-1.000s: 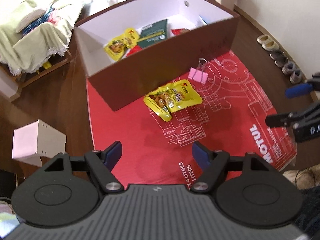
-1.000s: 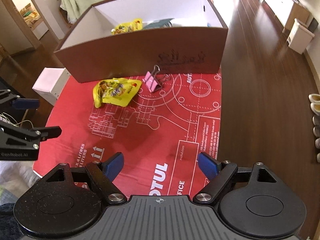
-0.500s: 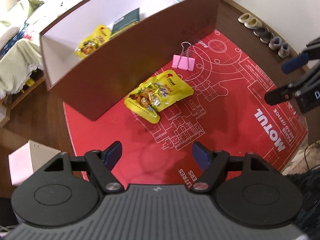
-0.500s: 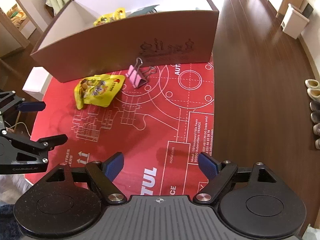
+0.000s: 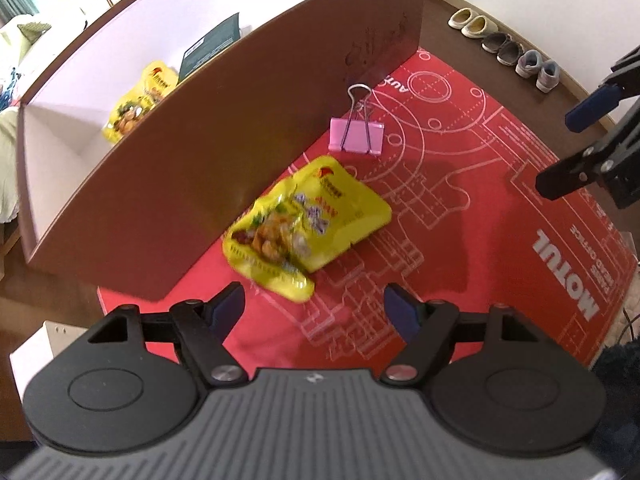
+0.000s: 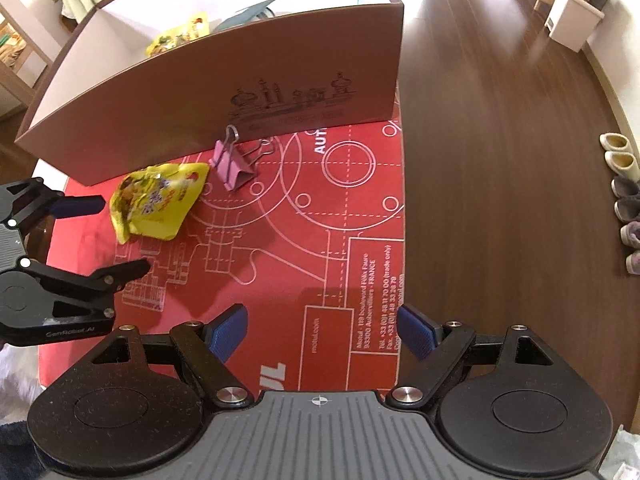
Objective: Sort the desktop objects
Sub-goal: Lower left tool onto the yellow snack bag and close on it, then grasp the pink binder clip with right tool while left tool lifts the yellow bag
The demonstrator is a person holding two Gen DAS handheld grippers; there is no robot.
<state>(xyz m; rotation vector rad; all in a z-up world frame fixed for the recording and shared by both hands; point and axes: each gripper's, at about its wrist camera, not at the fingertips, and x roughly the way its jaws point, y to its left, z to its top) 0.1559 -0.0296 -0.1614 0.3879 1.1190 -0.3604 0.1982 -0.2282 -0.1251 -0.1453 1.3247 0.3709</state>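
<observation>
Left gripper [image 5: 316, 304] hangs jaws spread, empty, just short of the yellow snack packet [image 5: 308, 226] on the red mat [image 5: 460, 240] beside the brown box [image 5: 224, 152]; right gripper [image 6: 322, 330] gapes empty too.

Dark brown wooden floor [image 6: 500, 160], carrying a red printed mat [image 5: 460, 208] with white blueprint lines and the word MOTUL. On the mat: a brown box [image 5: 224, 152] with white inner walls, standing at the far edge; a yellow snack packet [image 5: 308, 220] just beside the box wall; a pink binder clip [image 5: 356, 136] near the packet. Along the wall, directly on the floor, a row of shoes [image 5: 508, 46].
</observation>
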